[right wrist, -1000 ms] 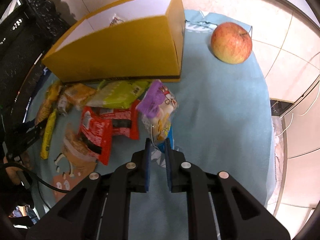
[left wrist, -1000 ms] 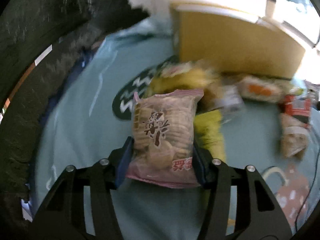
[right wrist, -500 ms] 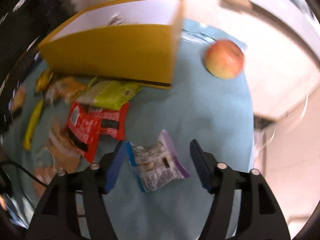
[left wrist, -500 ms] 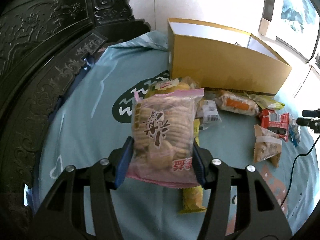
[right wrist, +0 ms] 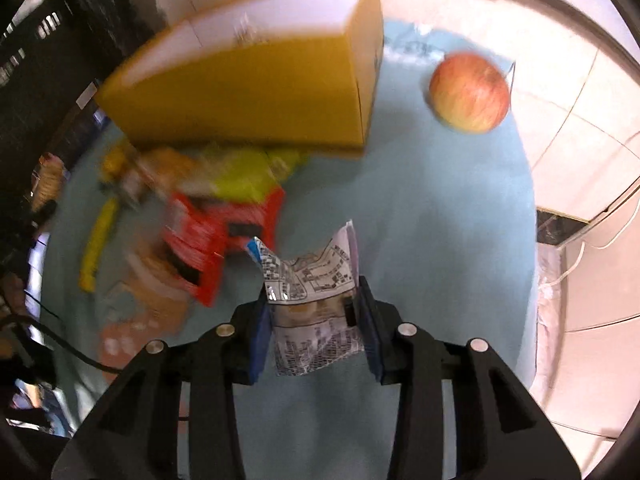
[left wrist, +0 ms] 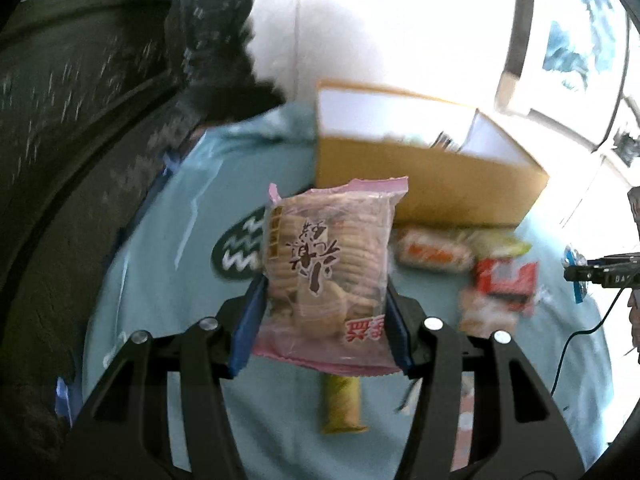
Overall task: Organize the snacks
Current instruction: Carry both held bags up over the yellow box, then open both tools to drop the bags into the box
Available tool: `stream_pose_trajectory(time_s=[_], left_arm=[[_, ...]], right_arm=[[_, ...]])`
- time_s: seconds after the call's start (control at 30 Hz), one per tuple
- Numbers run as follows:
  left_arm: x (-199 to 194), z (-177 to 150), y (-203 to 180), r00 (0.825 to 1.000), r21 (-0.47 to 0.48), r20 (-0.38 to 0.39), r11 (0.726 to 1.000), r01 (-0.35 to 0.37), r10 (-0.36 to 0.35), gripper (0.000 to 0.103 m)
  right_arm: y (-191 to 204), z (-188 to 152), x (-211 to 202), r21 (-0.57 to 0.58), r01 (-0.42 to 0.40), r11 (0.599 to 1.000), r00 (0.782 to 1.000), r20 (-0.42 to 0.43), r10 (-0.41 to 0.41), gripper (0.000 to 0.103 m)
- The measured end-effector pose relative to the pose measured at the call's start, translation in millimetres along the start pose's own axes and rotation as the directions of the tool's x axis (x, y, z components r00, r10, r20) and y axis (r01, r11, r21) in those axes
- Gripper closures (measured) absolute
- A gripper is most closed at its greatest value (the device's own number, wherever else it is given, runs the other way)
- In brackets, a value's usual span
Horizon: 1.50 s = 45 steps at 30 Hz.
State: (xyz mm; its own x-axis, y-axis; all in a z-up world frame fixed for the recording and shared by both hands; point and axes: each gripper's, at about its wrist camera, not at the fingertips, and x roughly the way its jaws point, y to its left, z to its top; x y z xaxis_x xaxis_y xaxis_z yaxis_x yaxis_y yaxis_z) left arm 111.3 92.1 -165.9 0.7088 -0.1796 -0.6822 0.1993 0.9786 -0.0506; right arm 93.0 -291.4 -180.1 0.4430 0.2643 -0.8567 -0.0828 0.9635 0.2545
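right wrist view: right gripper (right wrist: 316,316) just closed, pinching printed packet (right wrist: 316,312) beside open cloth (right wrist: 440,220).

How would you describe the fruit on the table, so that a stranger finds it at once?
Start at the tall yellow cardboard box on the light blue tablecloth. Past its right end, in the right wrist view, lies a round red-and-yellow apple, alone on bare cloth. It is the only unwrapped item; everything else is packaged.

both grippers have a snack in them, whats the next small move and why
Probably carry the left gripper forward over the open yellow box and release. Its jaws clamp the rice cracker bag clear of the cloth, and the box is straight ahead. The right gripper, just closed on its small packet, can follow.
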Motion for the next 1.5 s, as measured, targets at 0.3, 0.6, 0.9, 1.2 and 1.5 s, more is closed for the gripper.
stream_pose_trajectory(time_s=[0.3, 0.6, 0.9, 1.2, 1.5], left_arm=[[-25.6, 87.3, -46.8, 0.984, 0.041, 0.154, 0.995, 0.089, -0.094, 0.048], [-17.7, 163.8, -71.8, 0.971, 0.045, 0.205, 0.993, 0.113, -0.12, 0.048], [43.4, 205.8, -90.0, 0.987, 0.042, 0.128, 0.995, 0.087, -0.092, 0.012], [54.4, 184.2, -74.1, 0.994, 0.023, 0.092, 0.998, 0.05, -0.052, 0.011], [27.6, 87.4, -53.5, 1.0, 0.034, 0.005, 0.999, 0.018, -0.018, 0.011]], right_arm=[[41.8, 85.5, -100.0, -0.068, -0.068, 0.995, 0.948, 0.306, 0.086, 0.064], [76.6, 155.2, -120.4, -0.117, 0.0, 0.993, 0.911, 0.409, 0.048, 0.064], [79.3, 202.5, -56.7, -0.081, 0.13, 0.988, 0.931, 0.353, -0.094, 0.037], [70.5, 177.2, -37.0, -0.055, 0.101, 0.993, 0.956, 0.281, -0.081, 0.035], [55.6, 97.1, -0.6, 0.067, -0.035, 0.997, 0.993, 0.115, 0.027, 0.034]])
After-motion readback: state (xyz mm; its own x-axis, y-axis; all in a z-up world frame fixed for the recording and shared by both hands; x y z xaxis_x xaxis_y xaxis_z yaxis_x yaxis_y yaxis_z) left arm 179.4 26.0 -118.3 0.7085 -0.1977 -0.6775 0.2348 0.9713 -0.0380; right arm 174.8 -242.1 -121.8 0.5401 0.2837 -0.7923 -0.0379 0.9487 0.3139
